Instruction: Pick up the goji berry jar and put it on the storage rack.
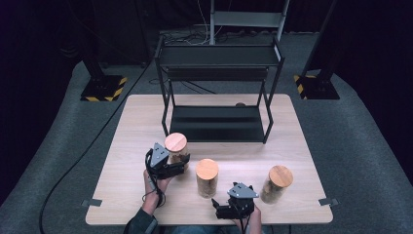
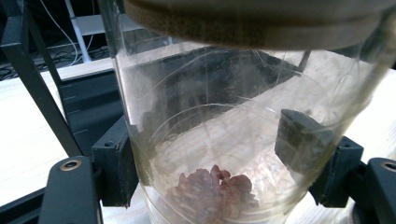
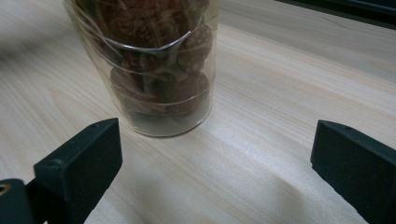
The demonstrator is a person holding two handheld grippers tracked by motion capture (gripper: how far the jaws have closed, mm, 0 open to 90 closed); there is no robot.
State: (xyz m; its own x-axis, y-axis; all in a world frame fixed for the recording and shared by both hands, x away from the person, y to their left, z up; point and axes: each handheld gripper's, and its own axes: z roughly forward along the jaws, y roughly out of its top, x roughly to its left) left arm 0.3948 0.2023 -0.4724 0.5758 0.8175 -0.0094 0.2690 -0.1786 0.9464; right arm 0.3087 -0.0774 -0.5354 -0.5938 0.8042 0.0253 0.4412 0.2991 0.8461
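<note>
Looking down from the high view, a pale wooden surface [image 1: 146, 117] stands on grey carpet in a dark room, with a black two-tier shelf rack [image 1: 218, 92] at its far middle and floor stands with yellow-black striped bases on either side. Three clear jars with wooden lids stand in the near half: the left jar [image 1: 176, 152], the middle jar [image 1: 207, 178] and the right jar [image 1: 277, 184], spaced apart in a loose row. The left hand [image 1: 155, 184] comes in from the near edge, forearm angled up and slightly right, and carries the left gripper [image 1: 181, 165] level against the left jar's side, just in front of the rack's near left leg. The right hand [image 1: 247, 214] rests low at the near edge with the right gripper [image 1: 218, 209] pointing left, toward the base of the middle jar.

In the left gripper view, the left jar [image 2: 243, 140] stands upright between the two black jaws, which are clamped on its glass wall; pinkish pieces lie at its bottom, its wooden lid runs across the top, and the rack shows behind it.

In the right gripper view, the jaws stand wide apart with nothing between them, low over the wood grain [image 3: 289, 93]. The middle jar [image 3: 159, 79], holding dark reddish-brown pieces, stands just beyond them.
</note>
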